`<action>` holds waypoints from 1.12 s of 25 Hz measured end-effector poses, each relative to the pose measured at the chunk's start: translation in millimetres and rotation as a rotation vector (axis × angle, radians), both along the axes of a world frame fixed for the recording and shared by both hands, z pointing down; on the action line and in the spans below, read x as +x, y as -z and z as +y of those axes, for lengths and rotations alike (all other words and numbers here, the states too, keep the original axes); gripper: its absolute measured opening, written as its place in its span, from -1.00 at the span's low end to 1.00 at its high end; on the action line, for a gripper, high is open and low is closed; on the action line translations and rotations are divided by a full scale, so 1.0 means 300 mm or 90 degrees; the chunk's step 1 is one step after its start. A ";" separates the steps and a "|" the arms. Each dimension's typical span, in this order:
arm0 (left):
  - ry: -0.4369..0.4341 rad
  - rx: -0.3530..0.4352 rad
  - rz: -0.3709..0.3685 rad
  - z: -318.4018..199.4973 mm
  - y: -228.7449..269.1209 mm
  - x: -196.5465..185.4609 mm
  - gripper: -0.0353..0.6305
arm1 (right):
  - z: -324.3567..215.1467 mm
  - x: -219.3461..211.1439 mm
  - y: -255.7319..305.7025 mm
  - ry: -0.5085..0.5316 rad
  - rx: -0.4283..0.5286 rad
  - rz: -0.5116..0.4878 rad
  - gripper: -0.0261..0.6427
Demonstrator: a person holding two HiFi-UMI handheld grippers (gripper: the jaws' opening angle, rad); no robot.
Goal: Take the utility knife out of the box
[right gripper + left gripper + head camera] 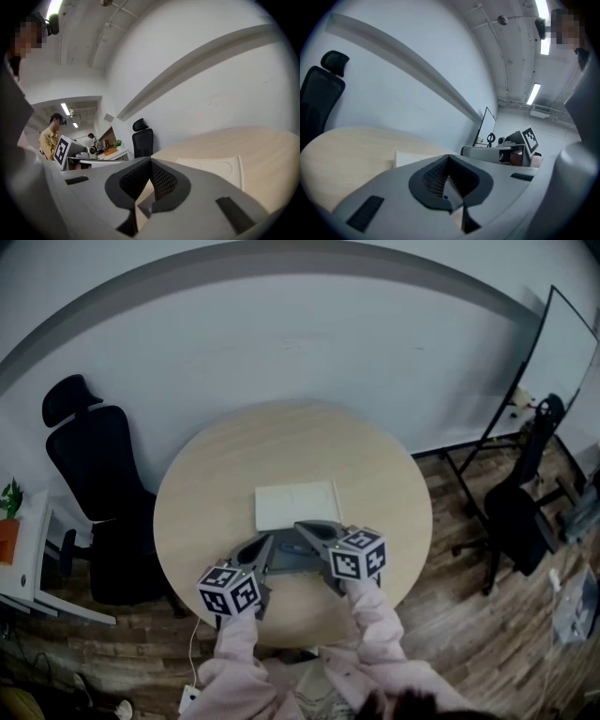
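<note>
A flat white box point(296, 505) lies shut in the middle of the round wooden table point(206, 484); no utility knife shows. Both grippers hover over the table's near part, just short of the box. My left gripper point(260, 547) is at the left and my right gripper point(307, 530) beside it, its tip close to the box's near edge. In the left gripper view the box point(410, 158) lies beyond the left gripper point(449, 159), whose jaws meet with nothing between them. The right gripper point(151, 161) is likewise shut and empty, with the box point(215, 166) ahead to its right.
A black office chair point(94, 474) stands left of the table, another point(525, 493) at the right by a whiteboard point(558, 362). A white desk with a plant point(11, 498) is at the far left. Two people point(49, 136) are in the background.
</note>
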State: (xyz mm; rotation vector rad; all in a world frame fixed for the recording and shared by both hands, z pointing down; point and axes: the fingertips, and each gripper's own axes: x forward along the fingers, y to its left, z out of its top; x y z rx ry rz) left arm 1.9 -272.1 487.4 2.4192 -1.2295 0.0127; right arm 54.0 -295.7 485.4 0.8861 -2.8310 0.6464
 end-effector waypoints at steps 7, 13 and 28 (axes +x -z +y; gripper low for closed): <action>0.006 -0.044 0.005 -0.014 -0.072 -0.022 -0.88 | -0.036 -0.029 -0.043 0.037 -0.026 0.034 -0.93; 0.007 -0.076 0.013 -0.029 -0.118 -0.042 -0.88 | -0.056 -0.047 -0.126 0.078 -0.045 0.106 -0.94; -0.022 -0.145 0.026 -0.048 -0.238 -0.042 -0.88 | -0.072 -0.113 -0.278 0.197 -0.079 0.275 -0.93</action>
